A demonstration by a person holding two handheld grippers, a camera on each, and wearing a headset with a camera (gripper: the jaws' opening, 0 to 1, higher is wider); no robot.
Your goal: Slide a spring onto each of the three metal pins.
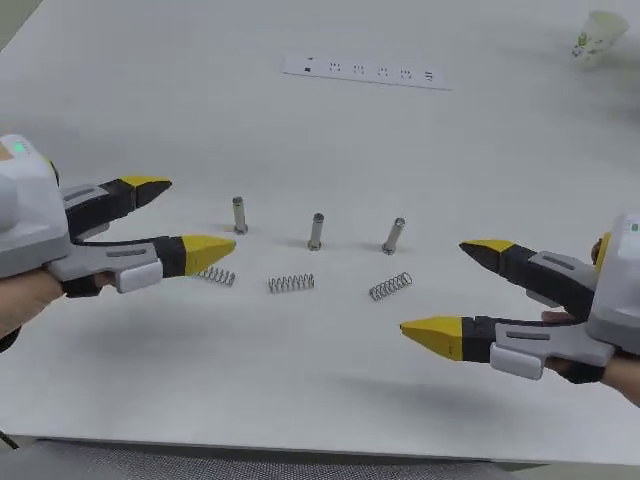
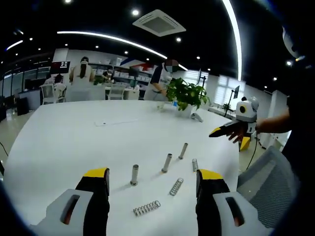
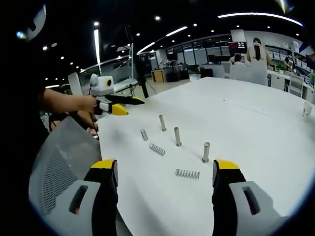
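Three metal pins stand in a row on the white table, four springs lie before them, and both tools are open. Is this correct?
Not fully. The head view shows three springs, not four: left spring, middle spring, right spring. The pins are in a row, and the left tool and right tool are open.

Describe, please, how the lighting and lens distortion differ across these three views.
Head view: soft, even light, faint shadows beside the pins on the white table. Left gripper view: fisheye bends the ceiling light strip into an arc; dark above, bright table. Right gripper view: same curvature, the mesh chair stretched at the edge.
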